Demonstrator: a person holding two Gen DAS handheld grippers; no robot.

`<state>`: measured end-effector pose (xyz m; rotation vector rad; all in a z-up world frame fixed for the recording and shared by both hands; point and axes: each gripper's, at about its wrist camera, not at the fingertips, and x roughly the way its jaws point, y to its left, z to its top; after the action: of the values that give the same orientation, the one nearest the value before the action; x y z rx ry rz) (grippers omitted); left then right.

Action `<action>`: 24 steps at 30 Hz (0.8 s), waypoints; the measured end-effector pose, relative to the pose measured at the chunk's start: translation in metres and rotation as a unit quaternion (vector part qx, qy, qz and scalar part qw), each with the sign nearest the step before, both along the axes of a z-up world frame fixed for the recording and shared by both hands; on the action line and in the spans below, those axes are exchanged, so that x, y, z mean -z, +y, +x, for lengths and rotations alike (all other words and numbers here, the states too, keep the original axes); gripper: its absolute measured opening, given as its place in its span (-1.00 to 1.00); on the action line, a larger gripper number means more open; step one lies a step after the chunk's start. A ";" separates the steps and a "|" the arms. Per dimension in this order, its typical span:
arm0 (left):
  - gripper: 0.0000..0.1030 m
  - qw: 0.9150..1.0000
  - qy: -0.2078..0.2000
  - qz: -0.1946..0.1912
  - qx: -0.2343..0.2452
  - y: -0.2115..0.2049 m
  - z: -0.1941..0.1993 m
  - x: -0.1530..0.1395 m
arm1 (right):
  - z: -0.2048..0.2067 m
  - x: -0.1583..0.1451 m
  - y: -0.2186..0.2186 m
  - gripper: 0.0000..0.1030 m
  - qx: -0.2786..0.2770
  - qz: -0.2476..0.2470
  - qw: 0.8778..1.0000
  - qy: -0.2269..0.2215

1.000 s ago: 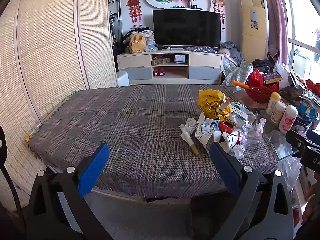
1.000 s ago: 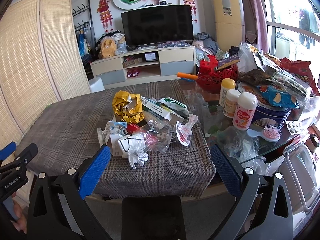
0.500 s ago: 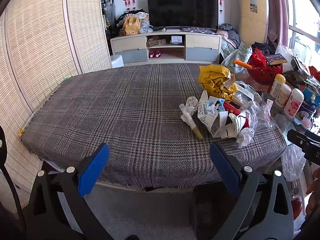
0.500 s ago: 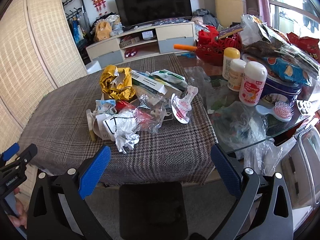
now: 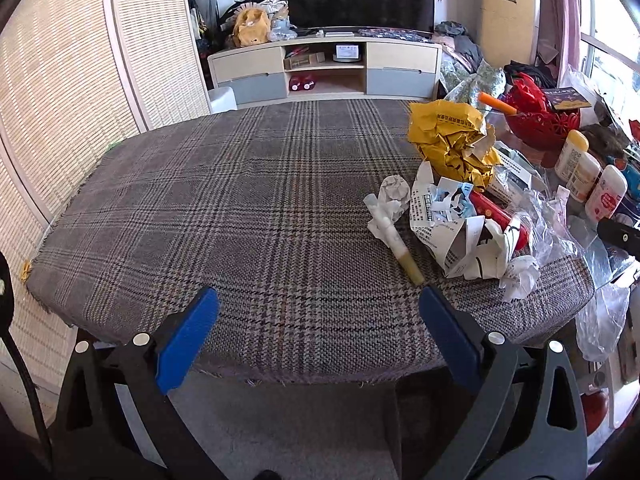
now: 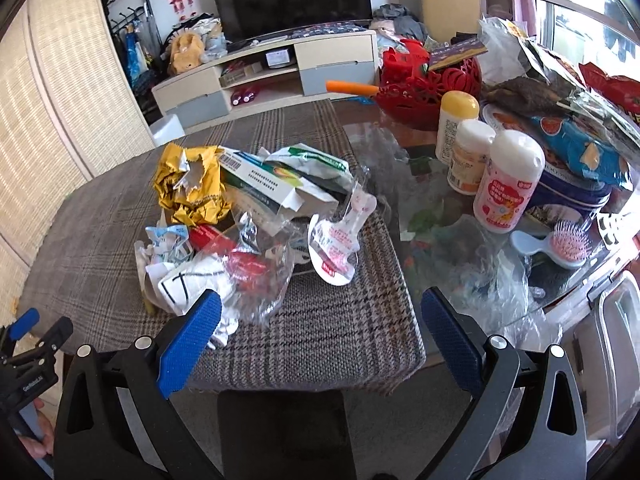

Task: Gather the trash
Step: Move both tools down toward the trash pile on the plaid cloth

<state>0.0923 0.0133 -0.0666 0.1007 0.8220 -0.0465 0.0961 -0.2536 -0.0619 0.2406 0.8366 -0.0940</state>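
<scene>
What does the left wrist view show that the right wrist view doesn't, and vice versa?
Left wrist only: the left tongs open, and the bare left half of the plaid tablecloth.

Right wrist only: the right tongs open, the pink hairbrush, the blue tin and the white blister pack.

Both: the yellow crumpled wrapper, the red basket, the three white bottles, the TV stand.

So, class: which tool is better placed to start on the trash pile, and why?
Probably the right tool: open, with the trash pile just beyond its fingertips. The left tool, also open, faces bare plaid tablecloth.
</scene>
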 end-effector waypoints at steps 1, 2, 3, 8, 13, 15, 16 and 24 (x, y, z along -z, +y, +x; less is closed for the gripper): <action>0.84 1.000 0.005 -0.002 0.007 -0.003 0.006 0.000 | 0.005 -0.002 -0.002 0.94 0.001 0.005 1.000 -0.001; 0.84 1.000 0.008 -0.003 0.015 -0.008 0.012 -0.001 | 0.012 -0.004 -0.005 0.89 0.001 0.013 1.000 -0.001; 0.84 1.000 0.009 -0.003 0.021 -0.012 0.017 -0.001 | 0.018 -0.005 -0.008 0.85 0.001 0.021 1.000 0.000; 0.74 0.999 0.032 -0.023 0.031 -0.027 0.049 0.003 | 0.051 0.003 -0.032 0.28 0.018 0.070 0.997 0.030; 0.25 0.995 0.074 -0.056 0.036 -0.028 0.075 0.017 | 0.074 0.028 -0.049 -0.12 0.027 0.132 0.989 0.063; 0.16 0.994 0.081 -0.061 0.038 -0.029 0.080 0.023 | 0.081 0.035 -0.051 -0.16 0.035 0.140 0.987 0.066; 0.11 0.994 0.084 -0.062 0.039 -0.030 0.082 0.025 | 0.084 0.036 -0.052 -0.17 0.040 0.136 0.988 0.066; 0.01 0.992 0.095 -0.067 0.049 -0.037 0.091 0.037 | 0.090 0.041 -0.060 -0.25 0.054 0.132 0.988 0.065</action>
<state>0.1836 -0.0238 -0.1038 0.0092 1.0011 -0.2066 0.1864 -0.3136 -0.1029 0.5340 0.9667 -0.1002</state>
